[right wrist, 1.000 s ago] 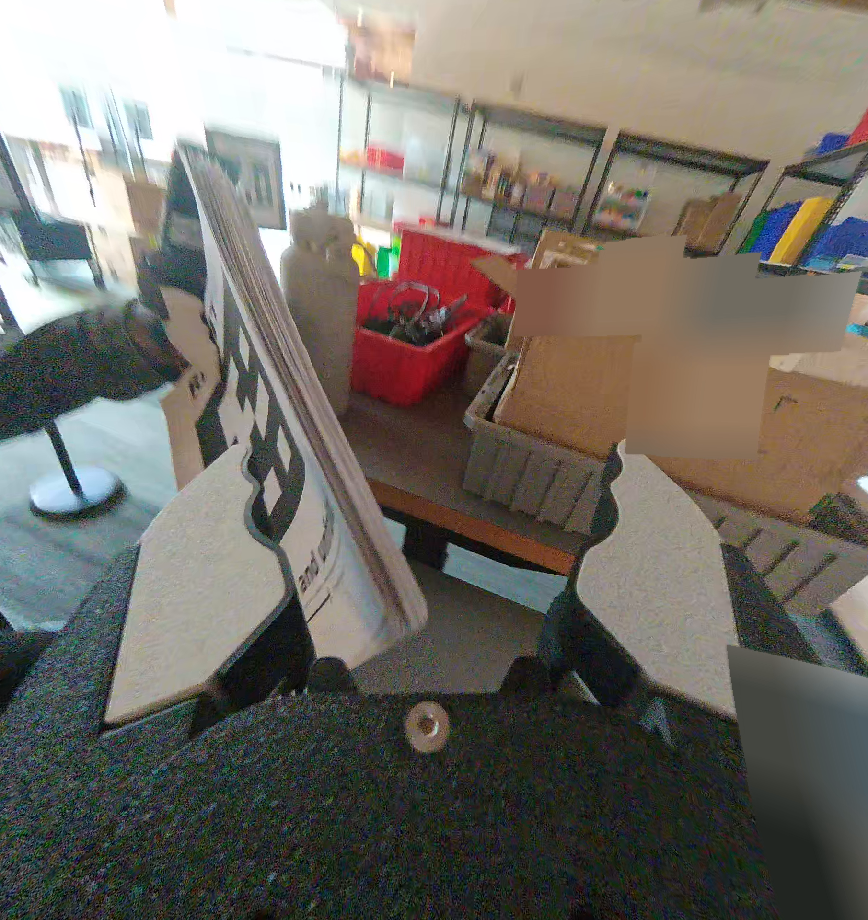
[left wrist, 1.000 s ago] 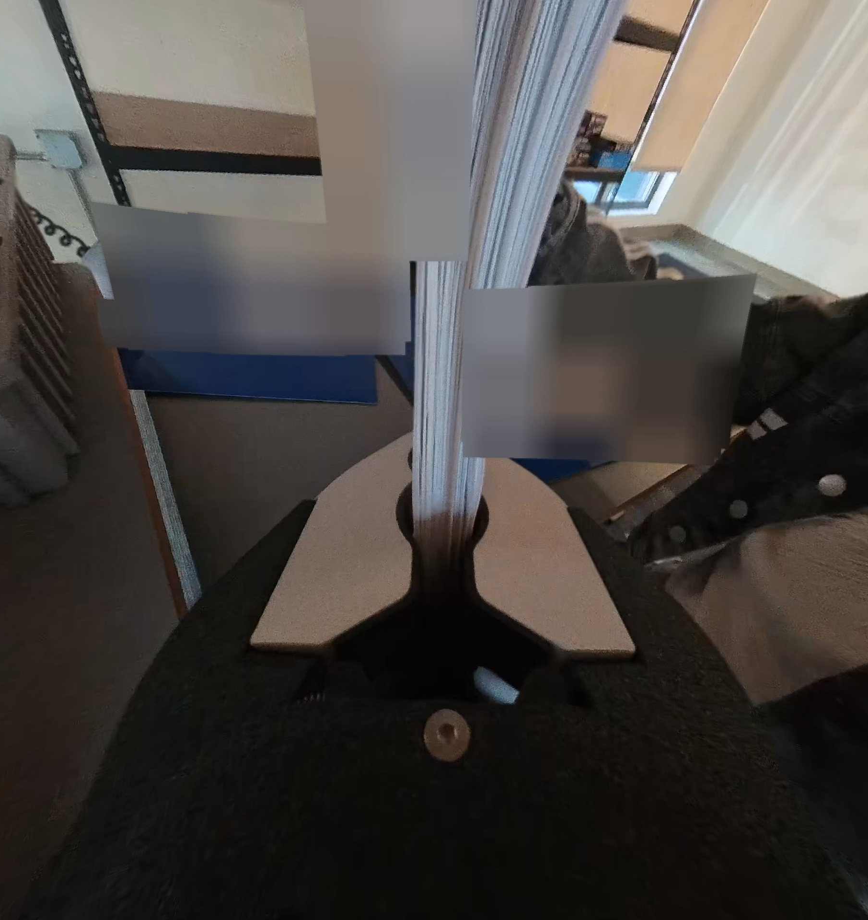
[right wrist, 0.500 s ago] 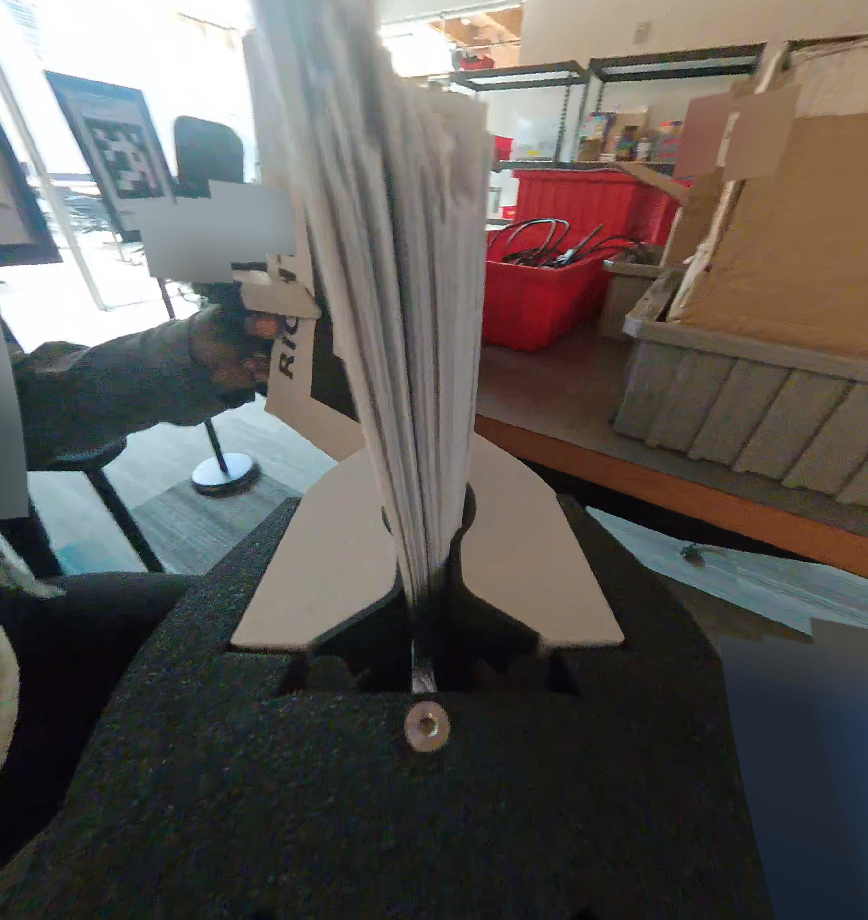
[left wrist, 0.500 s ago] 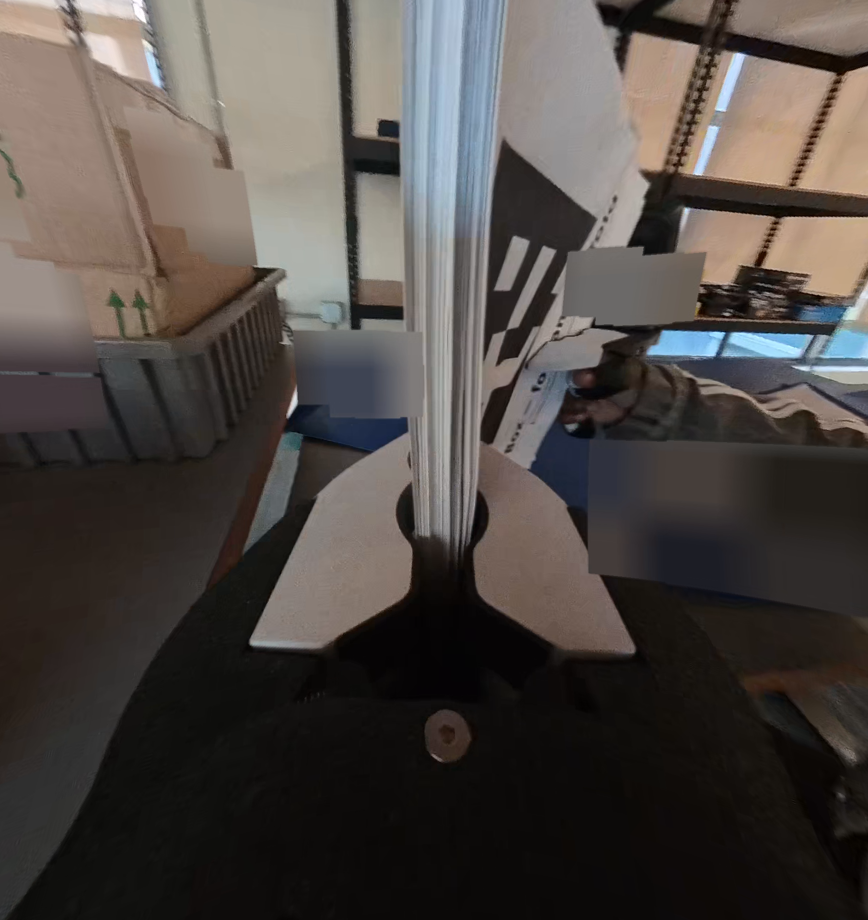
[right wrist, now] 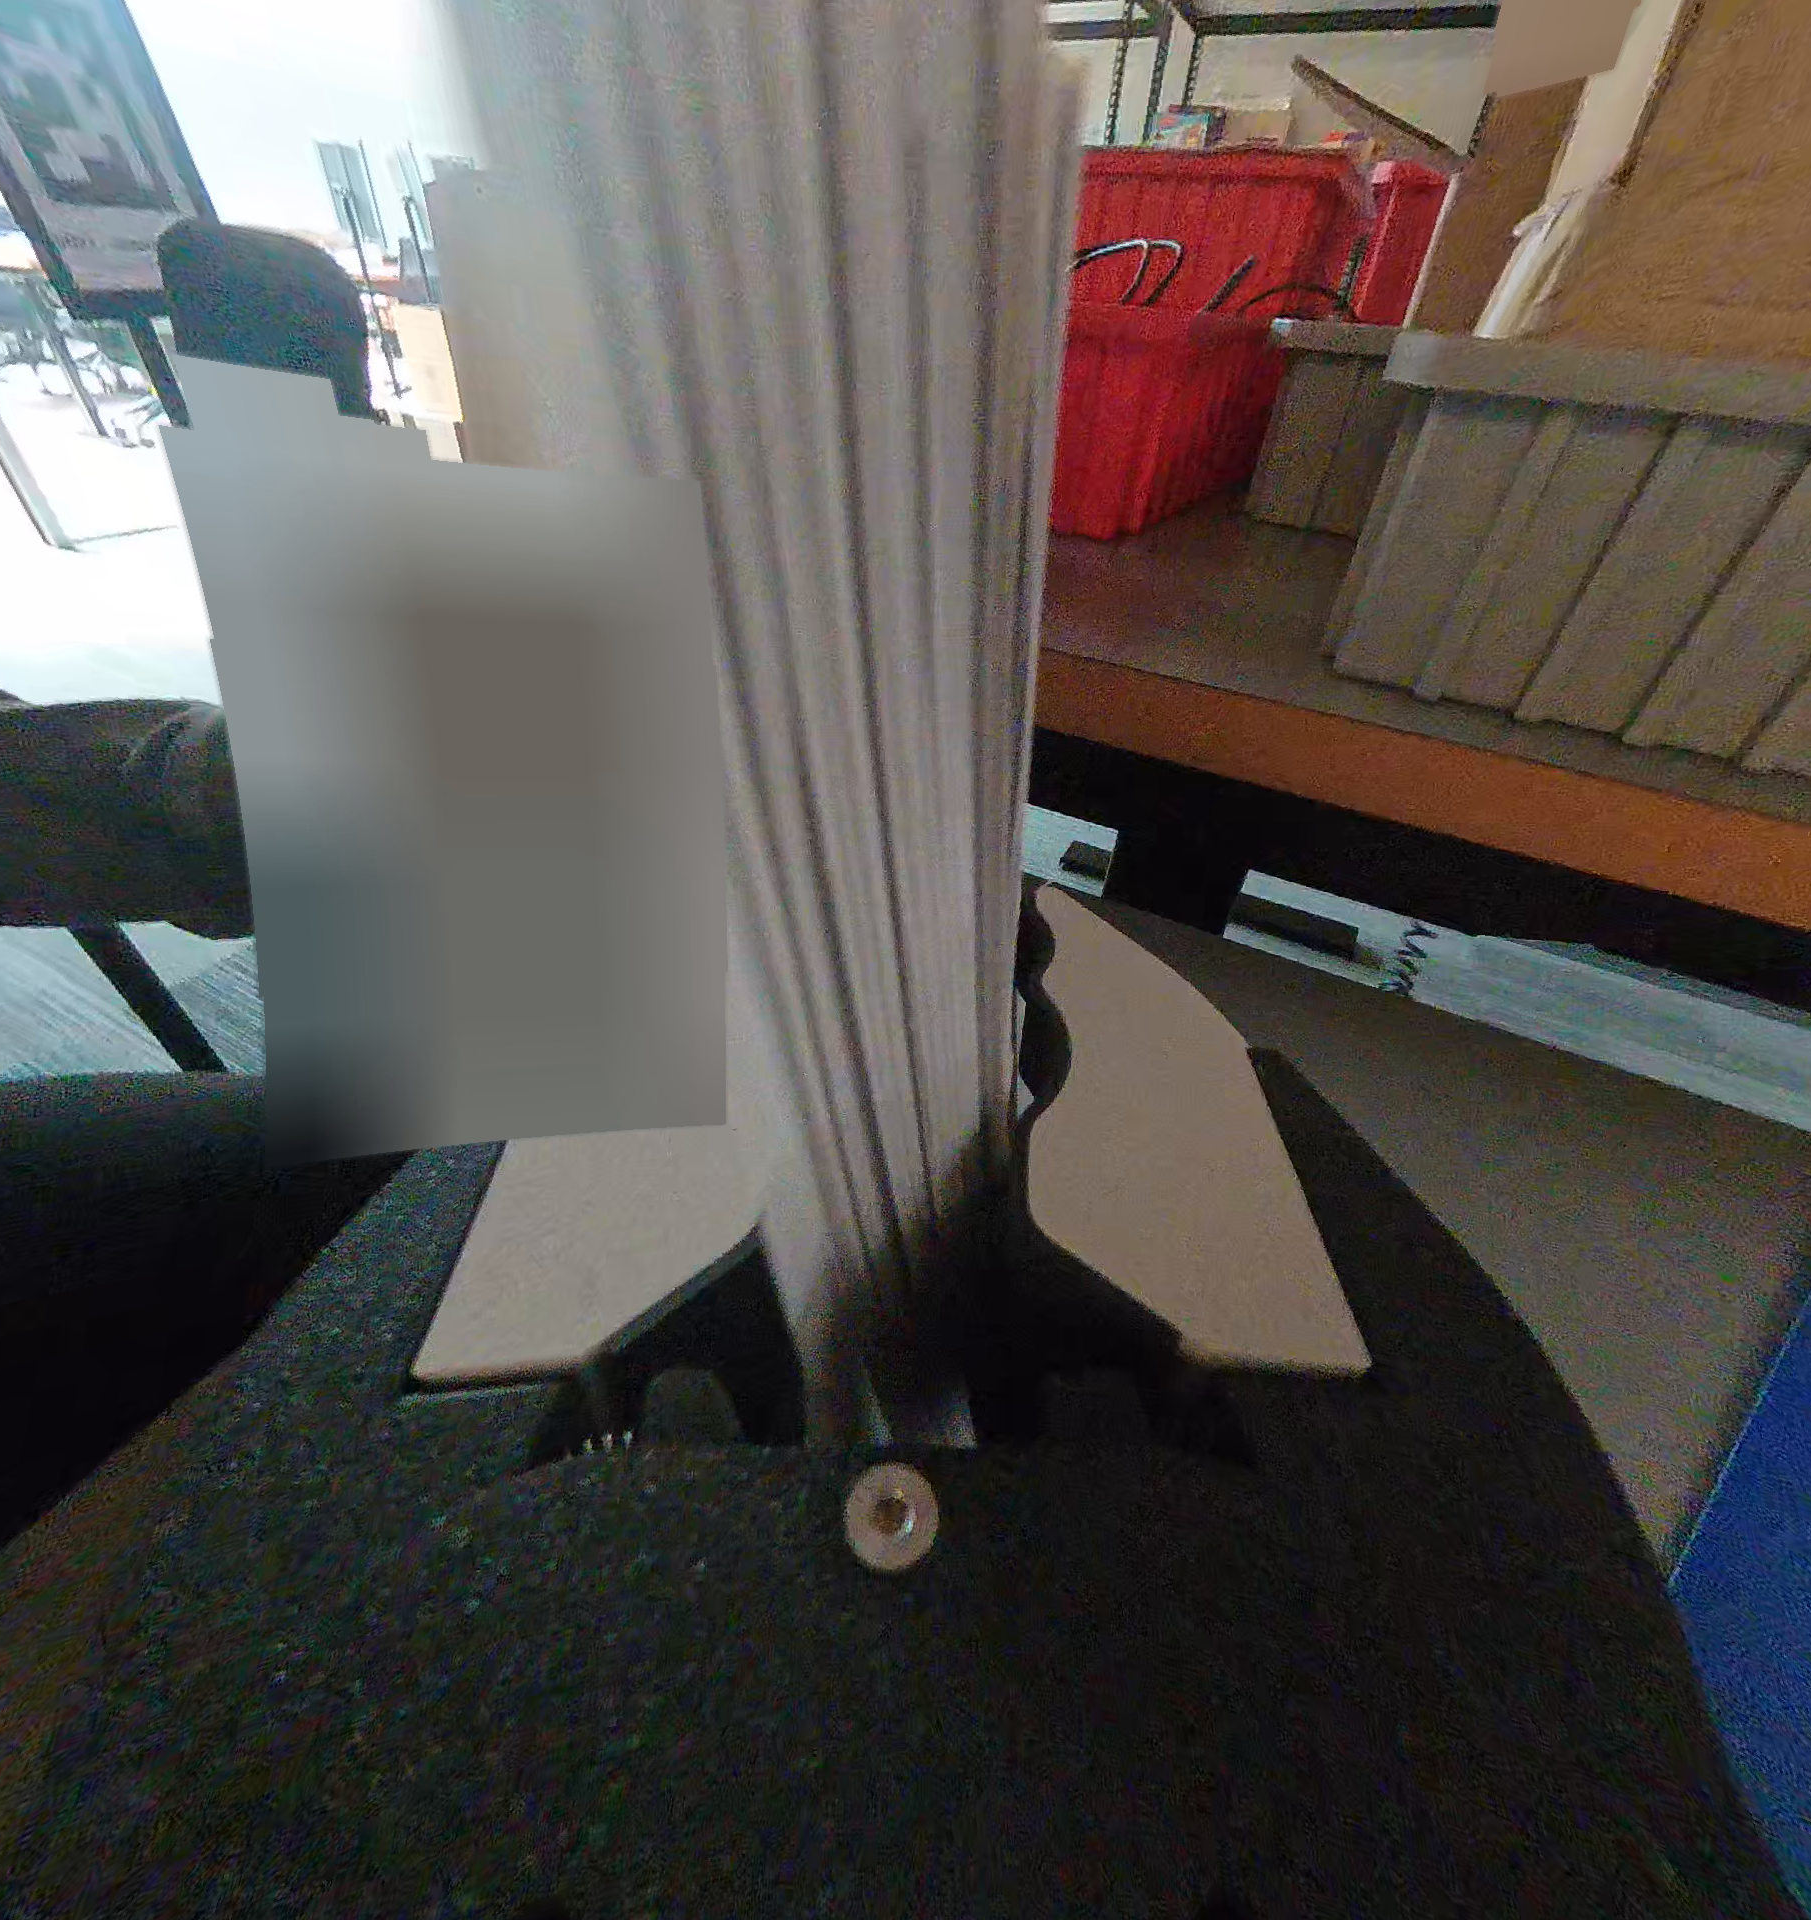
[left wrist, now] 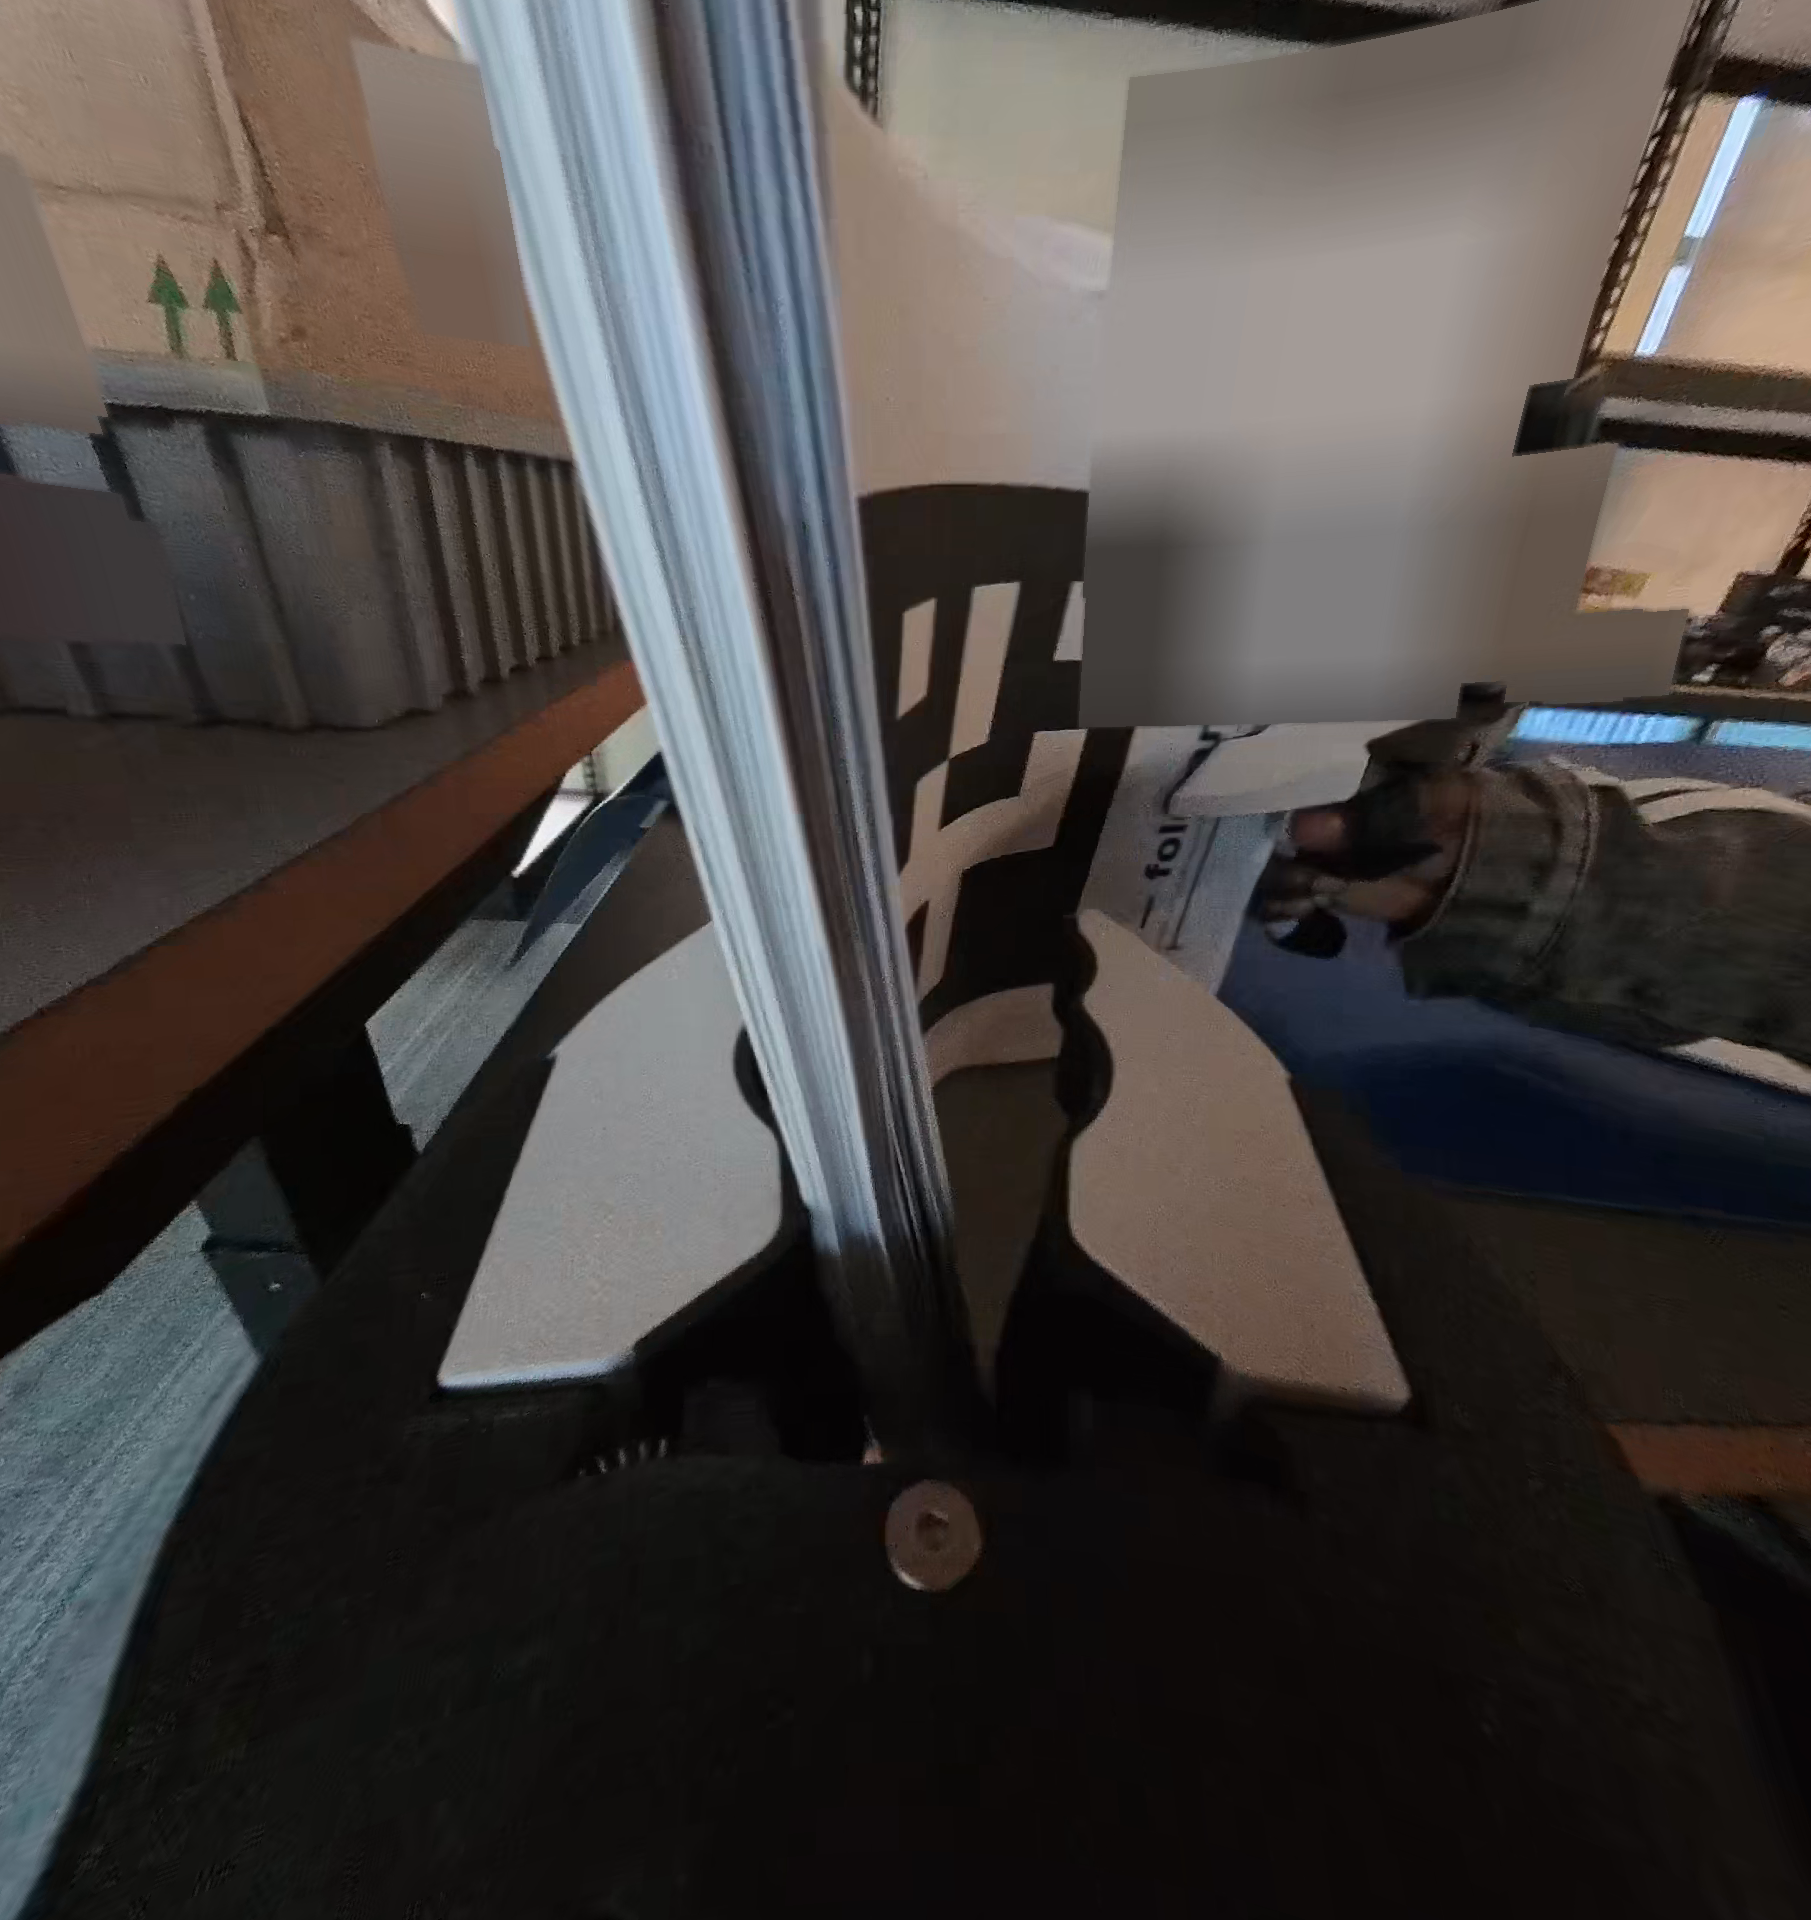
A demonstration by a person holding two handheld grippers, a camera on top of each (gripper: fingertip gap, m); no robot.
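Observation:
A thick stack of white paper with a black-and-white square pattern on its outer sheet stands edge-on in both views. In the left wrist view the stack [left wrist: 776,727] leans against the left finger of my left gripper [left wrist: 911,935], and a gap shows between it and the right finger [left wrist: 1192,1143], so the jaws stand open. In the right wrist view my right gripper [right wrist: 880,904] is shut on the stack [right wrist: 880,520], with the right finger [right wrist: 1171,1143] pressed to its side. A person's hand [left wrist: 1400,852] in a dark sleeve shows beyond the stack.
A wooden table [left wrist: 257,935] carries a ribbed grey bin [left wrist: 361,571] with a cardboard box [left wrist: 309,208] in it. The right wrist view shows the table edge [right wrist: 1452,790], the grey bin [right wrist: 1607,582], a red crate [right wrist: 1192,364] and a blue mat [right wrist: 1794,1558]. Metal shelving [left wrist: 1711,405] stands behind.
The left gripper's jaws have parted from the stack, which now leans left. Both views have swung lower and closer to the table edge. The right gripper stays clamped.

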